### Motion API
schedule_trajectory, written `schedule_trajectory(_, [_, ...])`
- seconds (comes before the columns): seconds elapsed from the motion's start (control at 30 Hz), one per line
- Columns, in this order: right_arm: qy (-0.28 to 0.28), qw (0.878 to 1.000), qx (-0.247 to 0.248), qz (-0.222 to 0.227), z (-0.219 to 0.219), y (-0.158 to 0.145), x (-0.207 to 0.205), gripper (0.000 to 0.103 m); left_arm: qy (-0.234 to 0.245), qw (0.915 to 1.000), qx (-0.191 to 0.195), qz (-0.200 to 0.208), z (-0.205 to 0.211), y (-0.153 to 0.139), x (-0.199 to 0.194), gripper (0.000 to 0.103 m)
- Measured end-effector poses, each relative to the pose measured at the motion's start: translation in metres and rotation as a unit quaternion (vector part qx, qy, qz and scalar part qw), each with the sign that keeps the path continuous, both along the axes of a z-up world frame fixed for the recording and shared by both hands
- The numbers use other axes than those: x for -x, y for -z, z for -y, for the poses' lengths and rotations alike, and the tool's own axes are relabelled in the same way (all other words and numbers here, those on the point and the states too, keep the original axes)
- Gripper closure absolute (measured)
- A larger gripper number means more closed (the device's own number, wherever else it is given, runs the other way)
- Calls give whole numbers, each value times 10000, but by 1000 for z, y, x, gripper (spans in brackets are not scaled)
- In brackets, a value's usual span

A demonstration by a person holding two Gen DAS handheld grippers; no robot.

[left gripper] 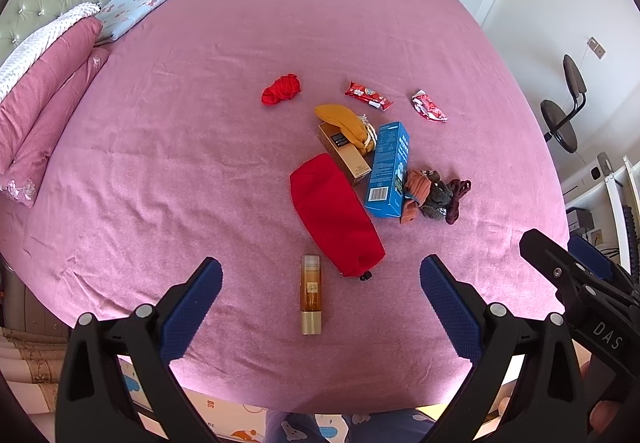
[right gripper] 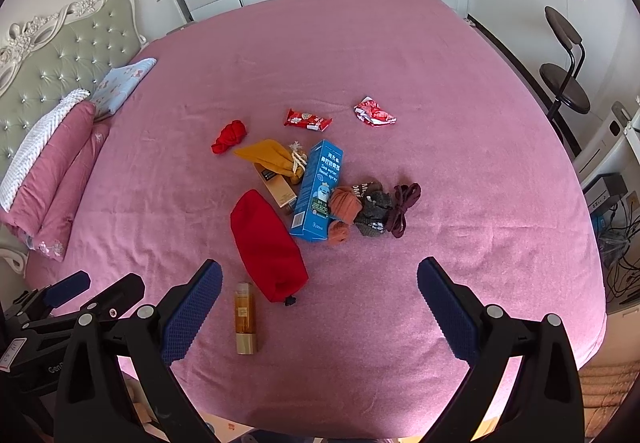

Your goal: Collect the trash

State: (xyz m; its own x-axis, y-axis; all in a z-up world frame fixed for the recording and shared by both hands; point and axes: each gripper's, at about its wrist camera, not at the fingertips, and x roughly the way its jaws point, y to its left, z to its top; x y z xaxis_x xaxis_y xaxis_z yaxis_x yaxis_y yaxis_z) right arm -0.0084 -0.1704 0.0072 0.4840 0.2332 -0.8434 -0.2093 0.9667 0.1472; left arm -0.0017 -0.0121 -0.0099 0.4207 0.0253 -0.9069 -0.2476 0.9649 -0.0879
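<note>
A pile of items lies mid-bed on the pink sheet. A red snack wrapper [left gripper: 369, 95] [right gripper: 307, 119] and a crumpled red-white wrapper [left gripper: 429, 105] [right gripper: 374, 112] lie at the far side. A blue carton [left gripper: 388, 169] [right gripper: 317, 191] leans beside a brown box [left gripper: 345, 155] [right gripper: 277, 184]. An amber bottle [left gripper: 311, 293] [right gripper: 244, 317] lies nearest. My left gripper [left gripper: 321, 287] is open above the bottle, holding nothing. My right gripper [right gripper: 319, 293] is open too, right of the bottle, also holding nothing.
A red pouch [left gripper: 335, 213] [right gripper: 267, 245], a yellow pouch [left gripper: 347, 125], a red cloth ball [left gripper: 281, 89] and several socks [left gripper: 434, 195] [right gripper: 368, 209] lie among the trash. Pillows [left gripper: 48, 95] sit at the left by the headboard. A black chair [right gripper: 564, 83] stands right of the bed.
</note>
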Motion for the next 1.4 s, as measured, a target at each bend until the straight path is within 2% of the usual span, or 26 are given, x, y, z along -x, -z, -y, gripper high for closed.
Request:
schedule_trajectory(0.5, [-123, 9997, 4, -201, -3, 12, -2, 8, -111, 9997, 83, -186, -2, 14, 1, 4])
schedule_trajectory(0.83, [-256, 9987, 63, -440, -4, 40, -11, 8, -208, 9977, 179, -617, -2, 51, 1, 4])
schedule_trajectory(1.07, [-345, 9974, 20, -629, 1, 69, -26, 9, -224, 9942, 260, -1024, -1, 94, -3, 4])
schedule_trajectory(1.4, [-575, 9939, -107, -932, -8, 114, -51, 9, -263, 9860, 358, -1605, -4, 186, -28, 4])
